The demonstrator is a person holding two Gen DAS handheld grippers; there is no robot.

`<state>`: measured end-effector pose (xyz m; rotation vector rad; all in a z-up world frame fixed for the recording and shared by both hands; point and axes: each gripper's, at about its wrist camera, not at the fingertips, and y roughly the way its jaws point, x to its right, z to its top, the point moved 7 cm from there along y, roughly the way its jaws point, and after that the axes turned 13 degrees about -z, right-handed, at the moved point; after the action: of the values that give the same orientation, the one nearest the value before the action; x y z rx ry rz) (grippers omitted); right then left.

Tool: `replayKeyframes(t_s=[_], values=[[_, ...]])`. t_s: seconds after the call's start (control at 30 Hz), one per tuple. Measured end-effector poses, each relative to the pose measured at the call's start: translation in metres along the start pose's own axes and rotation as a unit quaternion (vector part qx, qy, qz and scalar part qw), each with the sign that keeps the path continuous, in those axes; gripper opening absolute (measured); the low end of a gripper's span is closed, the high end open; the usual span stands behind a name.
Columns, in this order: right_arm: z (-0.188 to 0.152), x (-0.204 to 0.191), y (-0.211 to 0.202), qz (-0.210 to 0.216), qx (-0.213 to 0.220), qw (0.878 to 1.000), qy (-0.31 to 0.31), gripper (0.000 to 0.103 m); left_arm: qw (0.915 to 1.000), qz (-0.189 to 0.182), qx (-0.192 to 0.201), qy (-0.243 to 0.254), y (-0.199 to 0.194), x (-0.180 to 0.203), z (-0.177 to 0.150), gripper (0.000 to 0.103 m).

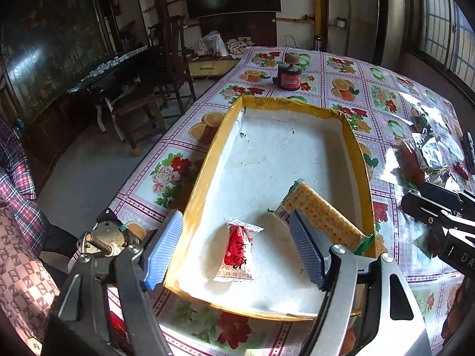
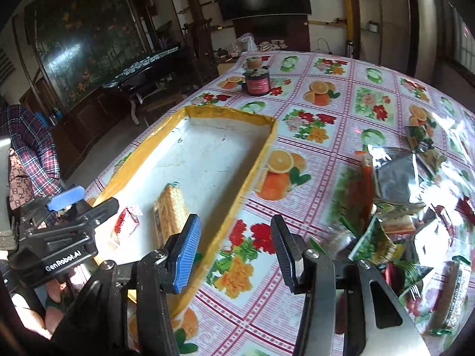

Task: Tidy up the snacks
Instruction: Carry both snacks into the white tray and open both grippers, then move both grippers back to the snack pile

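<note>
A shallow box with a yellow rim and white floor lies on the table; it also shows in the right wrist view. Inside lie a red snack packet and a long cracker pack leaning against the right wall. My left gripper is open, hovering over the box's near end, with the red packet between its fingers. My right gripper is open and empty over the tablecloth, just right of the box. A pile of snack packets lies to its right, and shows in the left wrist view.
A dark jar with a red label stands beyond the box. The floral tablecloth covers the table. The table's left edge drops to the floor, with a stool and chairs there. A person in plaid sits at the left.
</note>
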<state>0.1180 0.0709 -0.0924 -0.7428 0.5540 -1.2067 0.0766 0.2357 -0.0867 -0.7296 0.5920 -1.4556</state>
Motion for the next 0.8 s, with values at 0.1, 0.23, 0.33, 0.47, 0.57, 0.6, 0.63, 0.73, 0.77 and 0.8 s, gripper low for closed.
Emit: replayKeyframes(t_s=[0.1, 0.23, 0.33, 0.47, 0.57, 0.6, 0.63, 0.73, 0.77, 0.8], values=[[-0.007, 0.015, -0.002, -0.033, -0.001, 0.999, 0.002, 0.05, 0.9999, 0.0, 0.006, 0.01, -0.005, 0.01, 0.002, 0.078], [-0.011, 0.024, -0.009, -0.044, 0.006, 0.999, 0.006, 0.051, 0.9998, 0.001, 0.012, 0.016, -0.012, 0.019, 0.002, 0.08], [-0.012, 0.026, -0.016, -0.051, 0.015, 0.999, 0.003, 0.055, 0.9997, 0.001, 0.017, 0.017, -0.016, 0.024, 0.002, 0.08], [-0.013, 0.03, -0.024, -0.066, 0.024, 0.998, -0.006, 0.057, 0.9995, 0.001, 0.028, 0.013, -0.025, 0.027, 0.004, 0.08], [-0.015, 0.036, -0.03, -0.079, 0.031, 0.996, -0.008, 0.057, 0.9994, -0.002, 0.033, 0.014, -0.029, 0.032, 0.004, 0.081], [-0.016, 0.039, -0.033, -0.084, 0.035, 0.996, -0.006, 0.058, 0.9993, -0.005, 0.033, 0.016, -0.029, 0.036, 0.004, 0.081], [-0.017, 0.042, -0.035, -0.09, 0.037, 0.995, -0.005, 0.059, 0.9993, -0.008, 0.033, 0.018, -0.03, 0.039, 0.004, 0.082], [-0.02, 0.051, -0.04, -0.092, 0.038, 0.995, -0.001, 0.059, 0.9988, -0.021, 0.033, 0.028, -0.032, 0.053, 0.004, 0.085], [-0.023, 0.056, -0.043, -0.093, 0.039, 0.995, 0.002, 0.059, 0.9986, -0.027, 0.033, 0.031, -0.033, 0.058, 0.003, 0.086], [-0.026, 0.061, -0.045, -0.098, 0.04, 0.994, 0.004, 0.06, 0.9984, -0.032, 0.033, 0.034, -0.033, 0.063, 0.003, 0.088]])
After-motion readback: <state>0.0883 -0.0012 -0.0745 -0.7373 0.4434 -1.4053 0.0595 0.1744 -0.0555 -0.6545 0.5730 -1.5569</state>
